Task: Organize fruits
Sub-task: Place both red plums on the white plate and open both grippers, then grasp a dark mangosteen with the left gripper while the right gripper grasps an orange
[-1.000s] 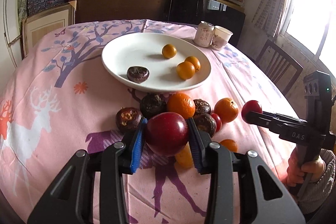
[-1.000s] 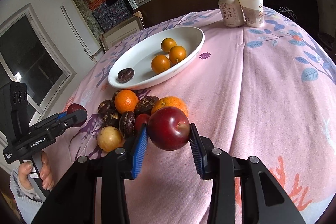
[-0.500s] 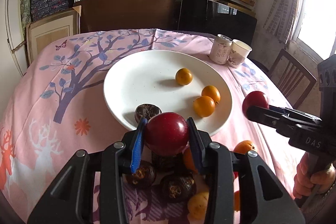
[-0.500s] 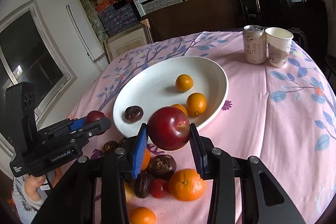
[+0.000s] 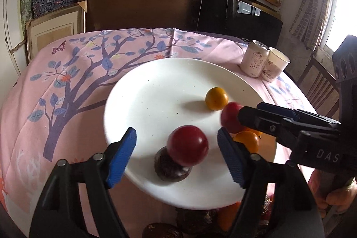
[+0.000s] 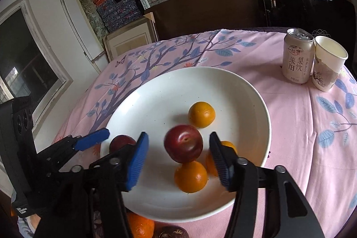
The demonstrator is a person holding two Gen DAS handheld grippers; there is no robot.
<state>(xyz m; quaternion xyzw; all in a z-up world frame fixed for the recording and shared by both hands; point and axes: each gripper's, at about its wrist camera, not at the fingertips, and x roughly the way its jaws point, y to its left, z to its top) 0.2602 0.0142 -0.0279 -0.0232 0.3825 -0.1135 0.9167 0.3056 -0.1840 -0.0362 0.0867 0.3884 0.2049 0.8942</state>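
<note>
Here, both grippers hang spread wide over the white plate (image 6: pixel 265 126) mid-desk: the left gripper (image 5: pixel 176 155) around a red plum (image 5: pixel 187 145), the right gripper (image 6: pixel 178 158) around another plum (image 6: pixel 183 143), neither gripped. Loose fruit at the desk's near edge is cut off. The right tool reads "DAS"; the can (image 6: pixel 297 56) carries Chinese characters.

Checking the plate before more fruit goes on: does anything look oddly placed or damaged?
The red plum between the fingers of the open left gripper appears perched on the dark fruit, not flat on the white plate; it may roll. Nothing looks spilled or damaged.
</note>
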